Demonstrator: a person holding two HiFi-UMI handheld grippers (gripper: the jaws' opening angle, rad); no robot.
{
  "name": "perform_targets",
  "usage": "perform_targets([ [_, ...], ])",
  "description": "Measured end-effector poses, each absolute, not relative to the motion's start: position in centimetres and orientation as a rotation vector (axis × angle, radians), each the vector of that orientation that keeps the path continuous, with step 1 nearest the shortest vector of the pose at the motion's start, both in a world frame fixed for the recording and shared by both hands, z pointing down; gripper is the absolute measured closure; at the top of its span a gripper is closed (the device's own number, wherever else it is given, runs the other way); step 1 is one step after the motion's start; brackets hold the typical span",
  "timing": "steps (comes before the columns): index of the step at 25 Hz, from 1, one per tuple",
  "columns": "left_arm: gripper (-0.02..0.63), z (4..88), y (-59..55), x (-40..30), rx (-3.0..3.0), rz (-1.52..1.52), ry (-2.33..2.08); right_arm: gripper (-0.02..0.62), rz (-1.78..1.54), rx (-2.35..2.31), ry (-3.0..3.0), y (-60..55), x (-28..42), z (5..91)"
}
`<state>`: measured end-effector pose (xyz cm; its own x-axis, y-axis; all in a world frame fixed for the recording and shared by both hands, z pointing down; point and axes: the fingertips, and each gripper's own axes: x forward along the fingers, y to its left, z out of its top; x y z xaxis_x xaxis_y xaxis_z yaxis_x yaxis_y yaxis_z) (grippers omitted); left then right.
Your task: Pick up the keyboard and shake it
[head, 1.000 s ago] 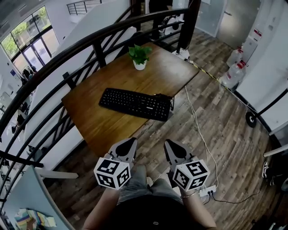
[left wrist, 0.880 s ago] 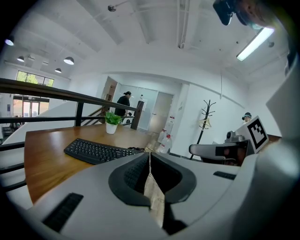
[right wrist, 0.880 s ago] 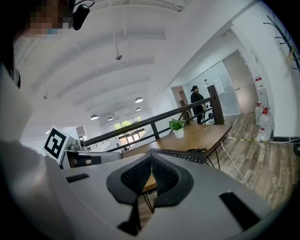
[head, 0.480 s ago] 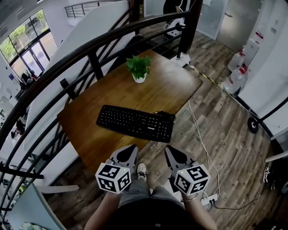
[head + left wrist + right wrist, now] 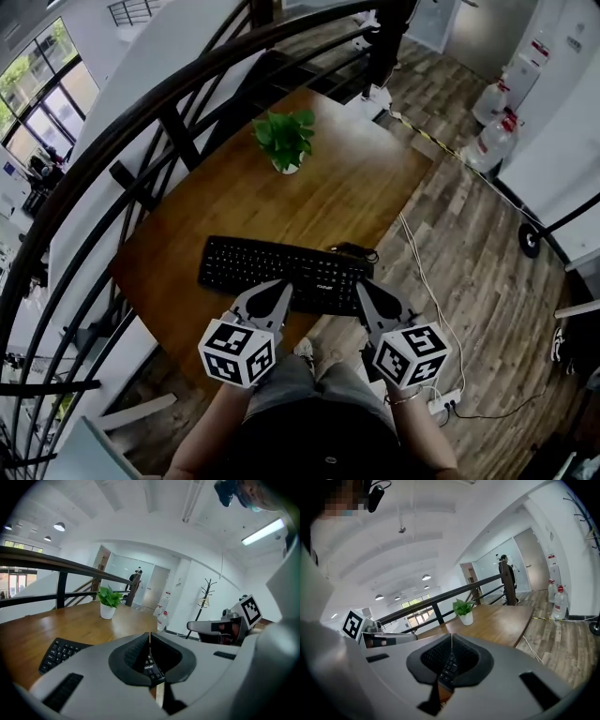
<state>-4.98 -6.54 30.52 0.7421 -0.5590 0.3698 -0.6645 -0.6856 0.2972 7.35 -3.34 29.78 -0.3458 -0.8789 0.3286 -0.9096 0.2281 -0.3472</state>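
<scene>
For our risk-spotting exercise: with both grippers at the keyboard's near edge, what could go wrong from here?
The left gripper and right gripper have their jaws shut; unopened, they may shove the keyboard rather than grip it. The cable at its far right corner could snag. A wide swing might hit the potted plant.

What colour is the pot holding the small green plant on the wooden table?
White; the small round plant pot shows best in the left gripper view.

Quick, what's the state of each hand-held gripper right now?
Left hand-held gripper: closed, holding nothing.
Right hand-held gripper: closed, holding nothing.
</scene>
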Motion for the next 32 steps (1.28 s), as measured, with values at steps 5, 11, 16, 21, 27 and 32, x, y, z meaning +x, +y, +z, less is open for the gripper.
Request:
perform_targets([
  [5,0.584,31.1,-7.8,-4.7,2.513,0.336,-0.854,0.568,0.819,1.788,-2.388,-4.9,7.0,30.8],
  [11,0.584,32.4,-8.1,-4.6,2.494,0.369,-0.834,0.566,0.851,1.773,-2.367,-5.1,7.1,32.0],
  [16,0.584,33.3,-8.5,-4.7,2.456,0.387,-0.861,0.566,0.897,1.741,-2.345,-5.1,7.7,33.4],
  [21,0.584,34.9,-7.9,-4.6,2.452,0.45,-0.863,0.565,0.971,1.655,-2.328,-4.9,7.1,35.6],
  [27,0.584,36.6,-7.6,-5.0,2.381,0.468,-0.876,0.556,1.007,1.616,-2.305,-4.9,7.9,36.6],
  [32,0.584,37.6,-7.5,-4.9,2.362,0.497,-0.867,0.488,1.056,1.556,-2.271,-4.4,7.7,38.6],
])
